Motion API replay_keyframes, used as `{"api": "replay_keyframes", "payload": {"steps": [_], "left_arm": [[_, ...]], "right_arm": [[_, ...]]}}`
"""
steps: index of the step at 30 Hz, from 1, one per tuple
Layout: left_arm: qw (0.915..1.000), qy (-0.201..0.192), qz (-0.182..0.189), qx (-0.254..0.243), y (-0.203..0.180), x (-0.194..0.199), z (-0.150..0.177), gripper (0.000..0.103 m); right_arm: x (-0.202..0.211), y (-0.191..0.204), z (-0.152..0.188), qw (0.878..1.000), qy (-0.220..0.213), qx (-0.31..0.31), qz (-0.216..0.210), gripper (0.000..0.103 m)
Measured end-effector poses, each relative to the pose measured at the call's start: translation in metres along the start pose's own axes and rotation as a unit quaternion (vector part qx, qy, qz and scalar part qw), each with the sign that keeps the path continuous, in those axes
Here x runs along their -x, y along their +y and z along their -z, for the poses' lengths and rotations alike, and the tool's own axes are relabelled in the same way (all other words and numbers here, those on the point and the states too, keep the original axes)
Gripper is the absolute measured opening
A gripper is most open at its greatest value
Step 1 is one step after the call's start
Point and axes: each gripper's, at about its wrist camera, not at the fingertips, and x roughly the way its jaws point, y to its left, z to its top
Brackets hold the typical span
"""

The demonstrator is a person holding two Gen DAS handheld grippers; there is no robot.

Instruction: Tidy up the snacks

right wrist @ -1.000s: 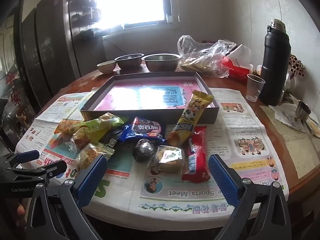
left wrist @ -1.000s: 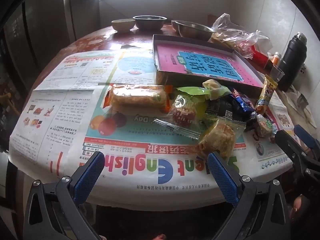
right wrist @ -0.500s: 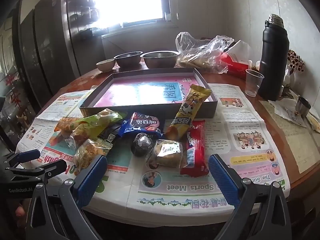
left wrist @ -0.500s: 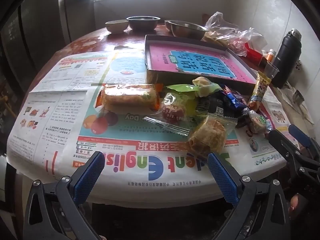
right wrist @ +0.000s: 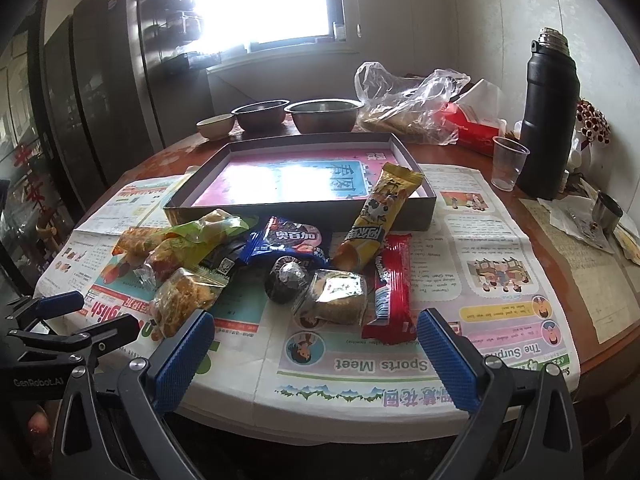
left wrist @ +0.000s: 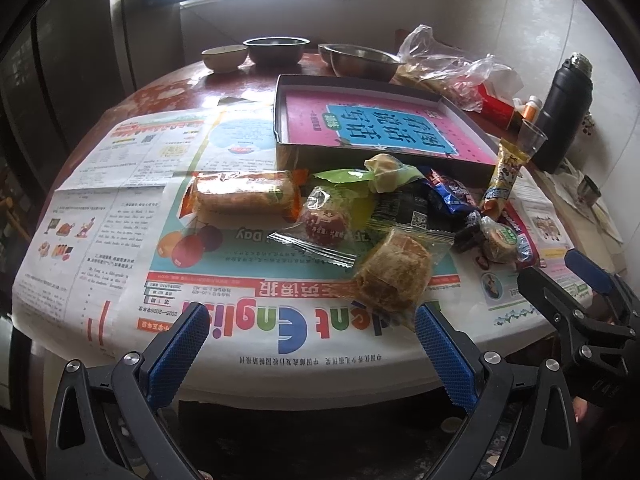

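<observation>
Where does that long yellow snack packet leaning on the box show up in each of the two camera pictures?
Left wrist view: yellow snack packet at far right, leaning on the box's near right corner.
Right wrist view: packet near centre, propped on the box's front wall.
Shared landmark: black flask.

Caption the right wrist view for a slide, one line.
Open right gripper faces a heap of wrapped snacks on newspaper, before an empty shallow box.

Left gripper [left wrist: 308, 344] spread wide at table edge, just short of wrapped cake [left wrist: 394, 270]; snacks piled before shallow box [left wrist: 380, 124].
</observation>
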Motion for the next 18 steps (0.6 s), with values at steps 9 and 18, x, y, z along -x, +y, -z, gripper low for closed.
{"api": "replay_keyframes", "payload": {"steps": [9, 18], "left_arm": [[1.0, -0.004, -0.001, -0.003, -0.002, 0.0032, 0.0006, 0.102], [1.0, -0.005, -0.001, -0.005, -0.0032, 0.0041, 0.0017, 0.102]], "right_arm": [[0.0012, 0.0012, 0.0015, 1.0, -0.001, 0.002, -0.001, 0.102], [0.0014, 0.0009, 0.0016, 1.0, -0.001, 0.001, -0.002, 0.102]]}}
